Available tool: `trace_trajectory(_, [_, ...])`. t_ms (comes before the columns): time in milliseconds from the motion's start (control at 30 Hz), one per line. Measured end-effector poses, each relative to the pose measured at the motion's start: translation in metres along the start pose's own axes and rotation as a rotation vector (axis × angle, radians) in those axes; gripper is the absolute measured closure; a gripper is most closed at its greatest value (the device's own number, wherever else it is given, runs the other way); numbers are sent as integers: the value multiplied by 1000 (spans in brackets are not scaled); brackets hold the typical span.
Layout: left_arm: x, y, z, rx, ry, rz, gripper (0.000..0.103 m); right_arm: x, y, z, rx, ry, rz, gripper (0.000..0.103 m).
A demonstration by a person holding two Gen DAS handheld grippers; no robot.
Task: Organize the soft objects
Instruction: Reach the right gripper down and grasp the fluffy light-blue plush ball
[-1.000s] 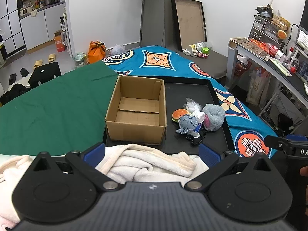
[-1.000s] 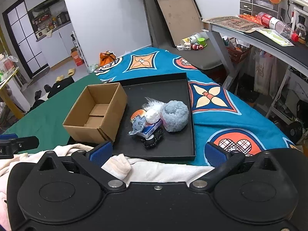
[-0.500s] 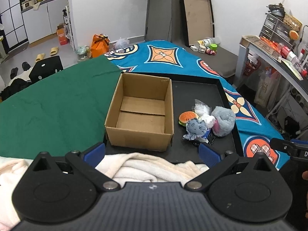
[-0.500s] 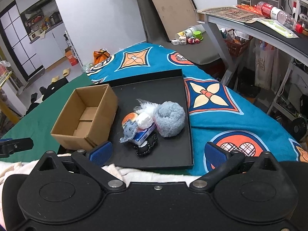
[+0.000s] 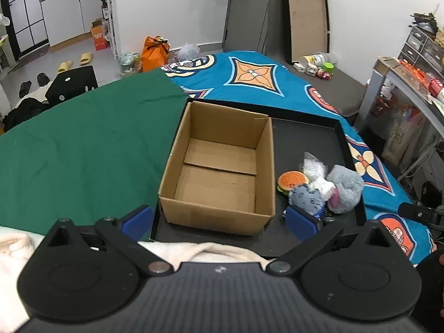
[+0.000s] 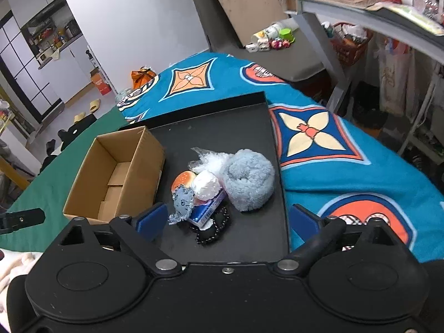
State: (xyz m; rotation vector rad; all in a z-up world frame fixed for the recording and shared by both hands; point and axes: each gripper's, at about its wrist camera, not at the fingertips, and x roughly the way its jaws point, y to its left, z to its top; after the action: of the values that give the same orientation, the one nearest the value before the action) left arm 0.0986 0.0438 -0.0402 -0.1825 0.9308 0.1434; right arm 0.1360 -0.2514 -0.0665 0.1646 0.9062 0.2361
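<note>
An empty cardboard box [image 5: 219,172] [image 6: 116,172] stands on the left of a black tray [image 5: 305,141] [image 6: 222,127]. To its right lies a pile of soft things: a fluffy grey-blue ball [image 6: 248,179] [image 5: 345,184], a burger toy [image 5: 292,181] [image 6: 181,179], a small blue plush [image 6: 183,201] [image 5: 305,198], a white ball [image 6: 205,184], a plastic bag [image 6: 211,159] and a black beaded piece [image 6: 212,229]. My left gripper [image 5: 219,222] is open and empty in front of the box. My right gripper [image 6: 229,220] is open and empty, just short of the pile.
The tray lies on a bed with a green cloth [image 5: 83,144] on the left and a blue patterned blanket [image 6: 347,172] on the right. A cream towel [image 5: 211,252] lies at the near edge. A desk [image 6: 374,14] stands at the right.
Both grippers have moved forward and lower toward the tray. The box and the pile look larger and nearer. Both stay open.
</note>
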Motion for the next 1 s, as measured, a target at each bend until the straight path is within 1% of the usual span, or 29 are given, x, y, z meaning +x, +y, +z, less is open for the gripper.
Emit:
trace_trajectory(133, [12,5,9,-10,10,4,2,15,-3,8,23,14,0,13])
trace_trajectory(367, [36,9,19,13,11,12,5,43,-8,15,47,42,-3,14])
trace_trajectory(467, [48,11,22,15,22,14,9,57,-10,17,48,54,-10,15])
trace_trajectory(533, [56,12,25,13,26,21,14,66,-12,18,57,65,-14,17])
trace_trajectory(733, [81,18,28,12,56,33,24,93,-15,24,69,90,-32,17])
trace_trajectory(933, [103,24,30,13,82,51,31,118,-18,27,68,119,-53,18])
trace_trajectory(1000, [109,26,30,8,91,57,32,124,-18,28,65,129,-53,18])
